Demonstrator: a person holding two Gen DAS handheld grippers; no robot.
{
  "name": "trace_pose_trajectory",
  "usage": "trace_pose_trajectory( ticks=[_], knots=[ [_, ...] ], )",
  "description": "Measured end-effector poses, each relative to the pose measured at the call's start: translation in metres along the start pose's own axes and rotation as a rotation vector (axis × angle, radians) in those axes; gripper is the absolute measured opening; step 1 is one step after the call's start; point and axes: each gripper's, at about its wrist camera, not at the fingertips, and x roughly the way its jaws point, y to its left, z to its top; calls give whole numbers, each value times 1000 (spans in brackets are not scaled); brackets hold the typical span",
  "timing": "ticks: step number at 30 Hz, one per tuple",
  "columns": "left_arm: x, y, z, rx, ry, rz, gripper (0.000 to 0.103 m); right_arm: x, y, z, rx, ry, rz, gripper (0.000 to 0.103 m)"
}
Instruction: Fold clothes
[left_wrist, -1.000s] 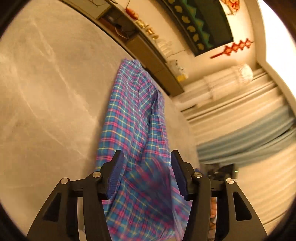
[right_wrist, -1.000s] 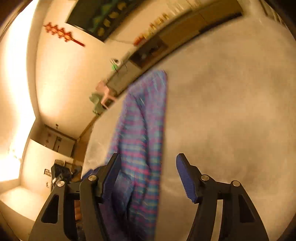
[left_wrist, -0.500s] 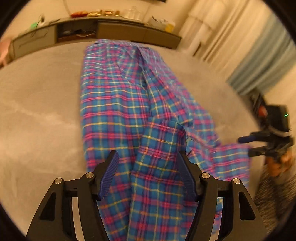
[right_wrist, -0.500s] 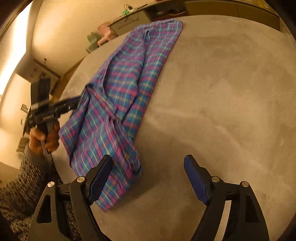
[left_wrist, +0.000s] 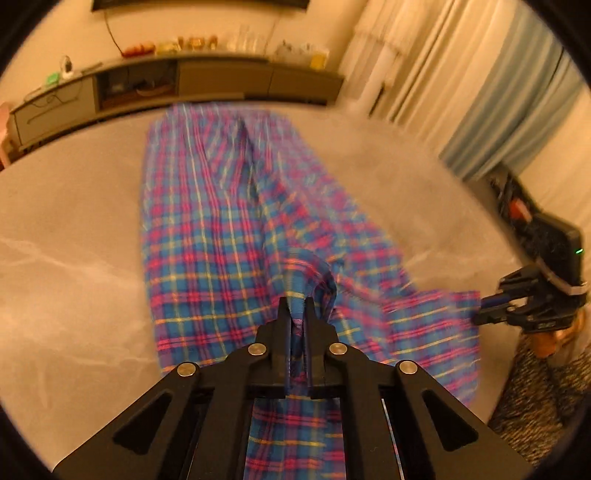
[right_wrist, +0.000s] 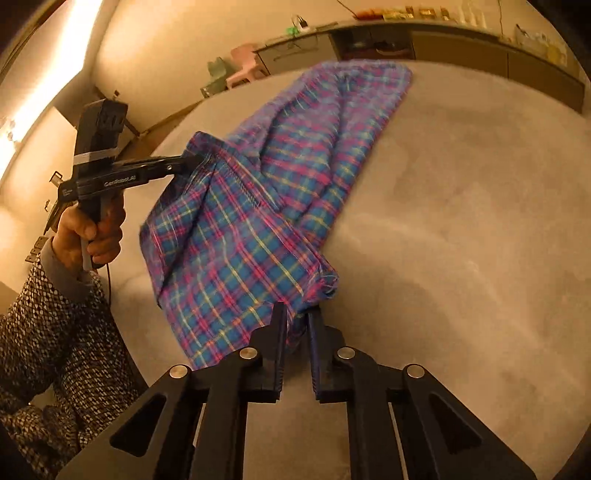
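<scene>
Both grippers clamp the plaid trousers (left_wrist: 221, 229) lying on the grey table (left_wrist: 66, 221): the left gripper (left_wrist: 298, 314) at 6 o'clock, the right gripper (right_wrist: 297, 319) on a corner at 3.

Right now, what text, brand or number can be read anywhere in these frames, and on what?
"GenRobot.AI": white lettering along the side of the left gripper, seen from the right wrist view.
Small white marking left of it on the same body: too small to read.
Plaid garment: no text visible.
</scene>
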Motion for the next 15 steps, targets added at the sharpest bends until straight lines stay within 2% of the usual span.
trace_pose_trajectory(
  ticks=[2,5,7,10,12,13,14,15],
  knots=[
    [-22,2,2,-25,-45,-18,5,-12,0,5,-1,-43,9,12],
    [-47,12,0,-84,-98,13,5,-21,-1,11,17,-105,26,12],
    [-54,32,-6,-161,-111,64,5,-14,7,21,27,-139,20,12],
    [-48,52,-17,-249,-97,83,5,1,-1,26,77,-145,2,15],
    [-42,60,-25,-287,-84,89,5,16,-8,28,111,-105,21,33],
    [-39,64,-29,-306,-77,92,5,22,-10,26,125,-84,30,53],
    [-37,68,-33,-325,-70,95,5,28,-11,25,130,-75,31,62],
    [-34,72,-37,-344,-63,98,5,32,-8,25,125,-66,38,62]
  ],
)
